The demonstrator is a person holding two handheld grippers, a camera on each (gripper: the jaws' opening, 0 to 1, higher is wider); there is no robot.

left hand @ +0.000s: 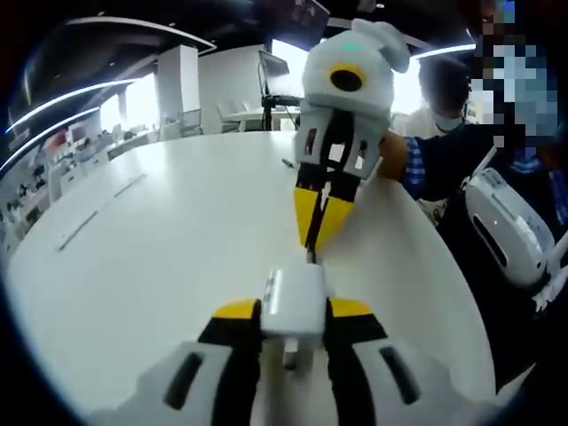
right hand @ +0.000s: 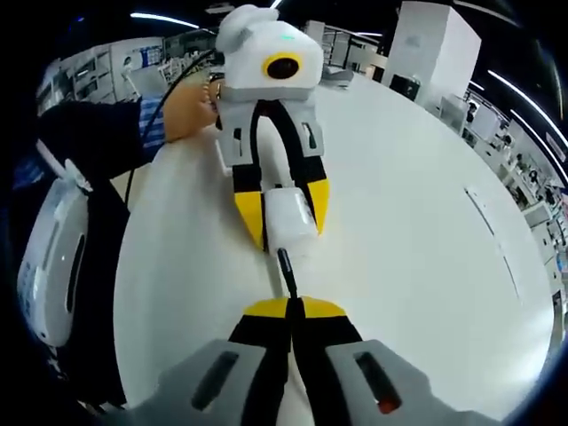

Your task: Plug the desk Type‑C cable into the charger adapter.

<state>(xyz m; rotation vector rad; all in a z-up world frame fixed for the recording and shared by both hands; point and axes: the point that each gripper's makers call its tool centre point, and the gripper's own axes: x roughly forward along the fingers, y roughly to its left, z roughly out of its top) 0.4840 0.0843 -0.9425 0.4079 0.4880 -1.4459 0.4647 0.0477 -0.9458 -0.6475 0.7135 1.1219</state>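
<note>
The white charger adapter (left hand: 293,300) sits between the yellow-tipped jaws of my left gripper (left hand: 293,311), which is shut on it just above the white table (left hand: 160,266). Opposite, my right gripper (left hand: 319,226) points at it, shut on the black Type-C plug (left hand: 311,253). In the right gripper view, the plug (right hand: 286,266) sticks out of my right gripper (right hand: 293,307) toward the adapter (right hand: 291,217) held by the left gripper (right hand: 282,222). The plug's tip is at the adapter's face; I cannot tell whether it is inside the port.
The round white table (right hand: 417,231) spreads wide behind the grippers. A person's dark sleeve (right hand: 89,133) and hand (right hand: 186,106) hold the left gripper at the table's edge. A white device (right hand: 49,257) hangs at the person's side. Desks and screens (left hand: 275,75) stand farther back.
</note>
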